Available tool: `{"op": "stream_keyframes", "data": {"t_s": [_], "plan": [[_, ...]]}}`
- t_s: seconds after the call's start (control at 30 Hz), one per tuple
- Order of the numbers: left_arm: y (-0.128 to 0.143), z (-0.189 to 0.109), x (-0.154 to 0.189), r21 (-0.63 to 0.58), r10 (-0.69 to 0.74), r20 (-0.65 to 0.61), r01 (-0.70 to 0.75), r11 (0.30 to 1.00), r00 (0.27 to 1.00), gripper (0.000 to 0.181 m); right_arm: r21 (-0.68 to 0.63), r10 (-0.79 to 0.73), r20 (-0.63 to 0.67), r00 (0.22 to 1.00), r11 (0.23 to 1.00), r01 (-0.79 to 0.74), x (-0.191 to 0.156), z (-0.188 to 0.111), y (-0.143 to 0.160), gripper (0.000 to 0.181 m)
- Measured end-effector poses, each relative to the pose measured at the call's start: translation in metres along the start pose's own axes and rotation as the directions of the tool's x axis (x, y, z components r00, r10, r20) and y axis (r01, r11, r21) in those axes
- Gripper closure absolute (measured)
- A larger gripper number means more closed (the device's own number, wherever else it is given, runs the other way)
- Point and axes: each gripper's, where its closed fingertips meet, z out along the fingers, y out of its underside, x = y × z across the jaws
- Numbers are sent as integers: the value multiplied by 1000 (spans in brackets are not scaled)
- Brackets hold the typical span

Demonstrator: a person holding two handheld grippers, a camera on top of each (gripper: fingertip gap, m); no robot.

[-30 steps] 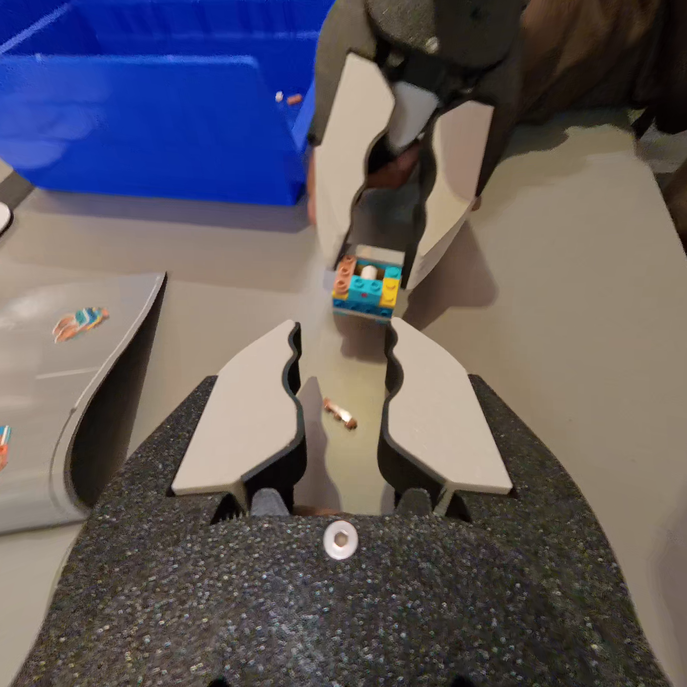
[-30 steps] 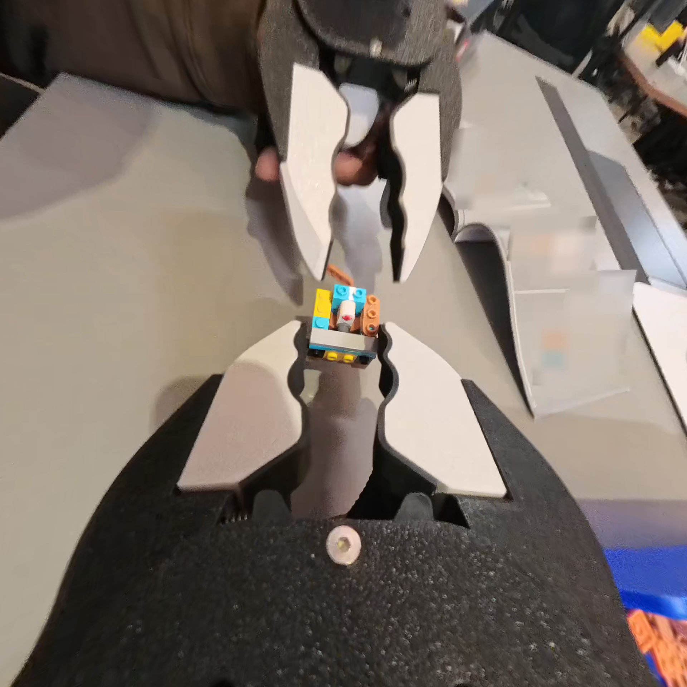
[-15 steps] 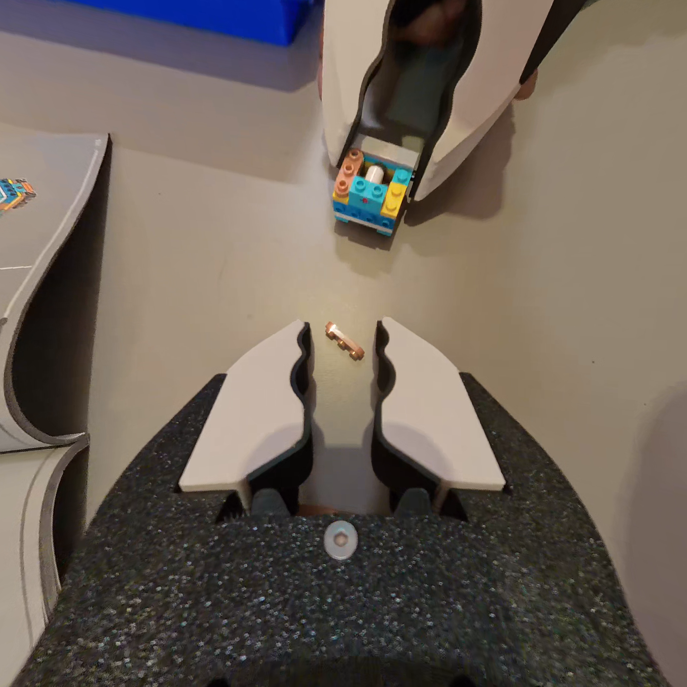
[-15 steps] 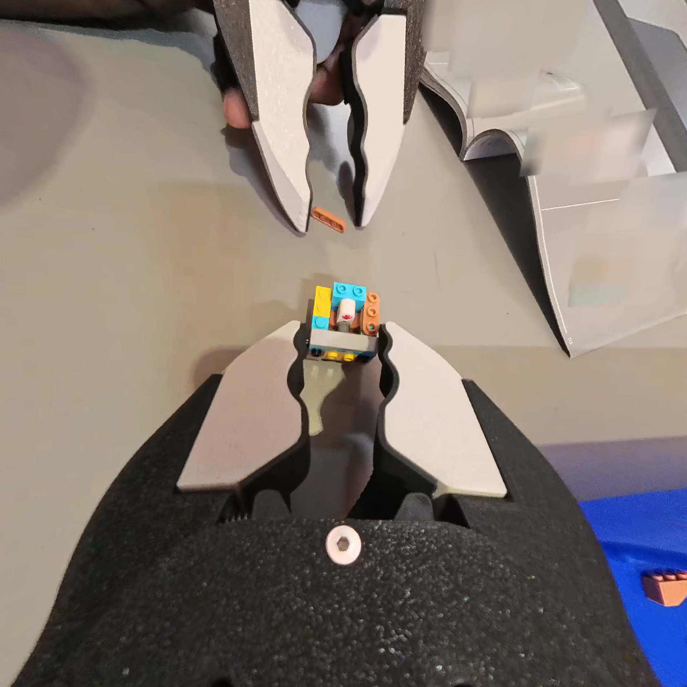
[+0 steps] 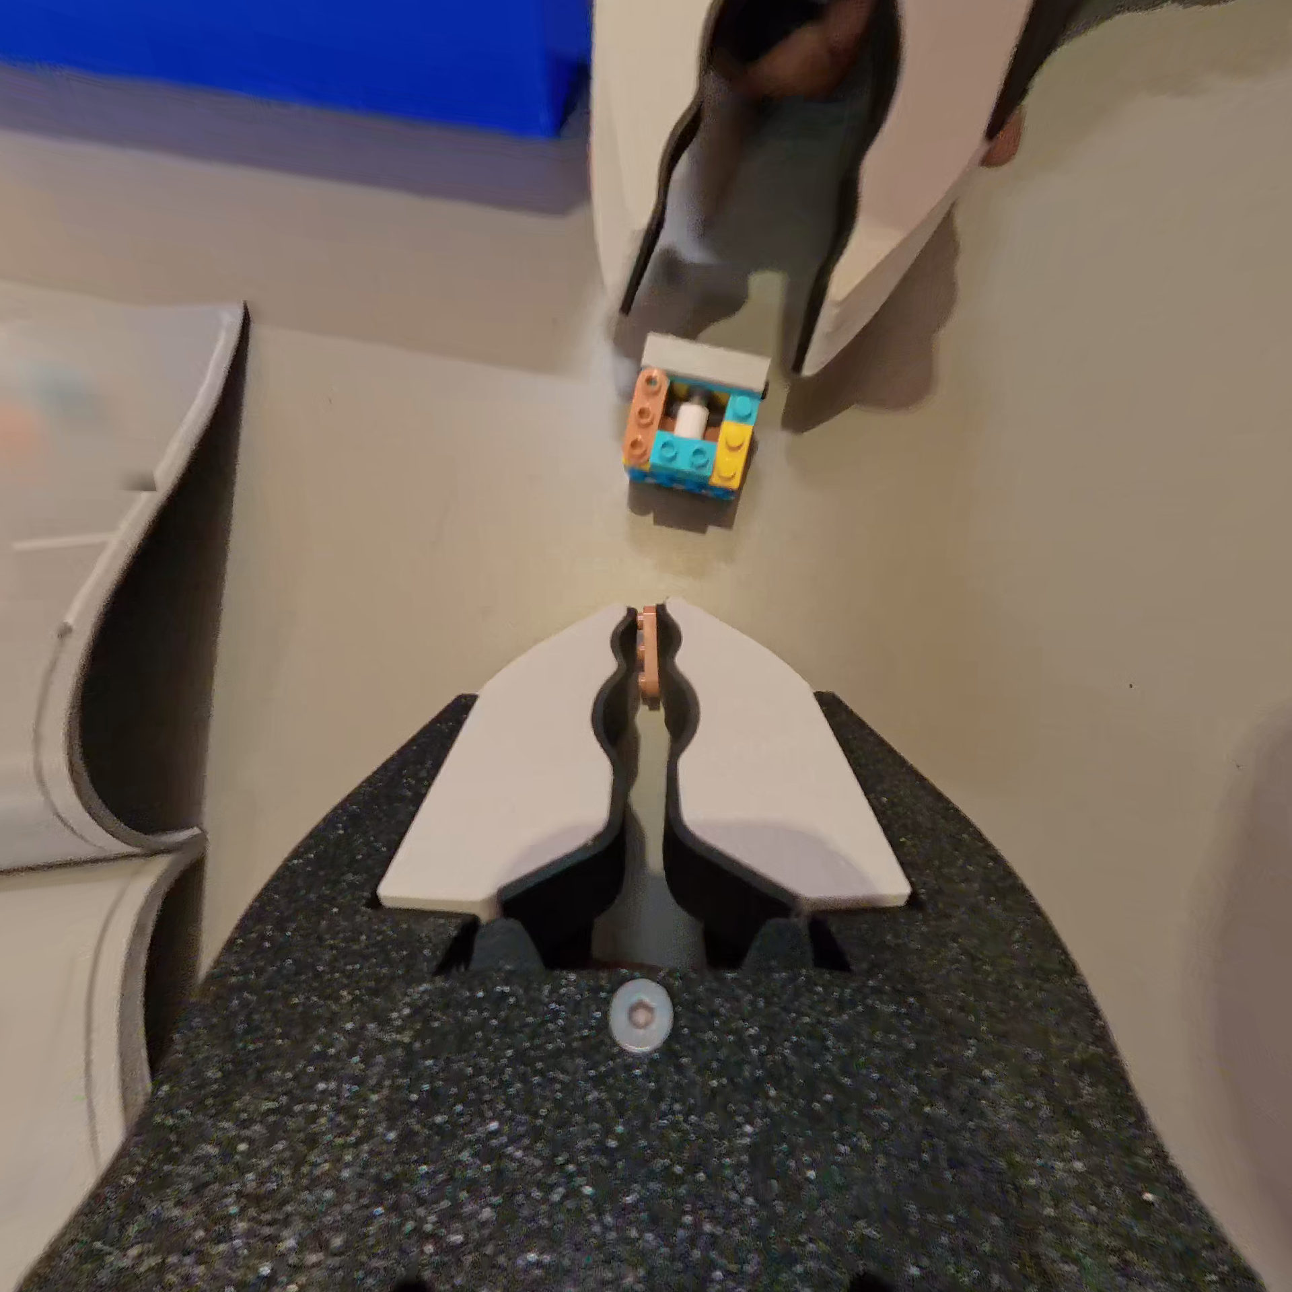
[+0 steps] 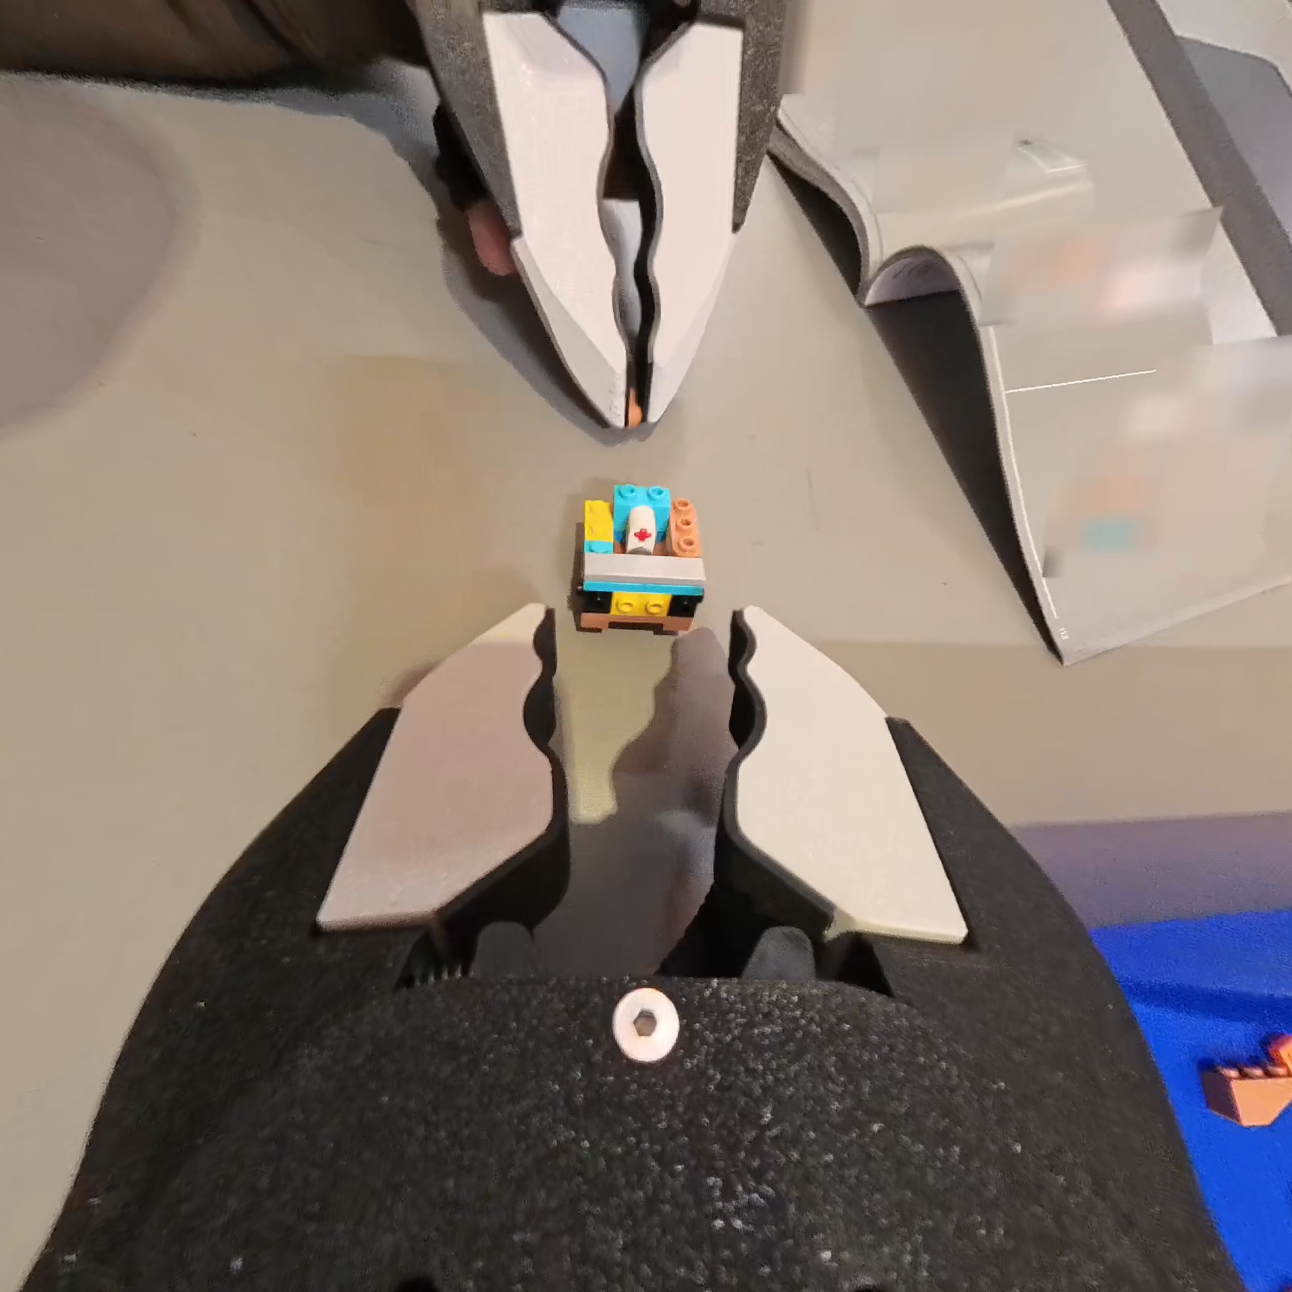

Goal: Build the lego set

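Observation:
A small lego build [image 5: 692,433] of teal, yellow, orange and grey bricks with a white cylinder on top stands on the grey table; it also shows in the right wrist view [image 6: 640,559]. My left gripper [image 5: 650,615] is shut on a thin orange lego plate [image 5: 649,657], a short way in front of the build. In the right wrist view the left gripper [image 6: 635,412] shows beyond the build with the orange plate [image 6: 633,416] at its tips. My right gripper [image 6: 640,615] is open and empty, its tips just behind the build, not touching it.
An open instruction booklet [image 5: 105,559] lies left of the left gripper and shows at the upper right of the right wrist view [image 6: 1084,349]. A blue bin [image 5: 293,63] stands at the back left; in the right wrist view the bin [image 6: 1202,993] holds an orange brick [image 6: 1251,1090]. The gap from one gripper's tips to the other's is roughly 8 cm.
My left gripper closed on the orange plate that lay between its fingers. My right gripper opened, let go of the build and drew back slightly; the build now stands free.

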Motion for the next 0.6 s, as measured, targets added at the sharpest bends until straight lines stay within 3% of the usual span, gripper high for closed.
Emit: {"op": "stream_keyframes", "data": {"t_s": [0.03,0.17,0.33,0.47,0.6], "plan": [[-6,-2,1,31,34,11,-34,999,999,176,16,9,-2,1000,1000,-9,1,-2,-3,134],[-39,-17,4,191,225,128,-246,950,966,176,108,47,-11,999,993,-45,4,-10,-22,141],[-80,-40,28,421,398,287,-487,765,872,176,236,183,151,971,948,-215,-10,-18,-48,142],[-92,-45,45,519,433,310,-533,669,846,176,318,245,347,905,877,-360,-24,-29,-67,142],[-102,-49,61,626,433,271,-499,600,860,176,365,234,587,775,778,-512,-43,-49,-90,143]]}}
